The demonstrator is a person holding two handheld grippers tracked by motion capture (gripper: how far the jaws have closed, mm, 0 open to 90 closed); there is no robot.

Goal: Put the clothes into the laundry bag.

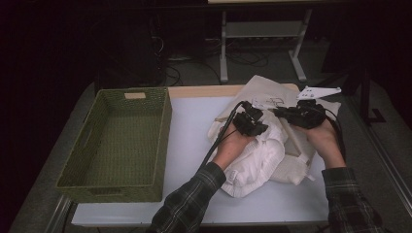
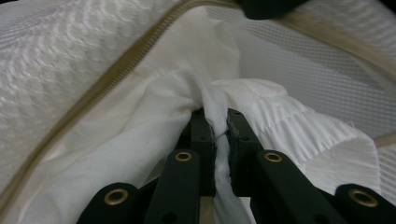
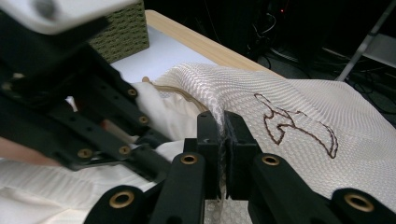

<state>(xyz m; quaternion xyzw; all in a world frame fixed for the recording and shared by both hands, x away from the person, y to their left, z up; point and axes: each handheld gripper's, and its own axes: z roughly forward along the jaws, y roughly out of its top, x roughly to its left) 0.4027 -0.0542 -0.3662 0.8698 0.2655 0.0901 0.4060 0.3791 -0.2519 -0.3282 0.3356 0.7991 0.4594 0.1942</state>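
On the desk [image 1: 194, 121], white cloth [image 2: 154, 107] is clenched by the left tool [image 2: 218, 123], and the mesh bag [image 3: 289, 93] by the right tool [image 3: 222, 126].

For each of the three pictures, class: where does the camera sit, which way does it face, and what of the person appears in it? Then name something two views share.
High view: above the person's side, facing forward and down on the table; both forearms, the left gripper and right gripper show.
Left gripper view: rides the left gripper, facing along its jaws, shut on white cloth at a mesh bag's zipper.
Right gripper view: rides the right gripper, shut on the mesh bag.
Shared: high and right gripper views both show the green basket.
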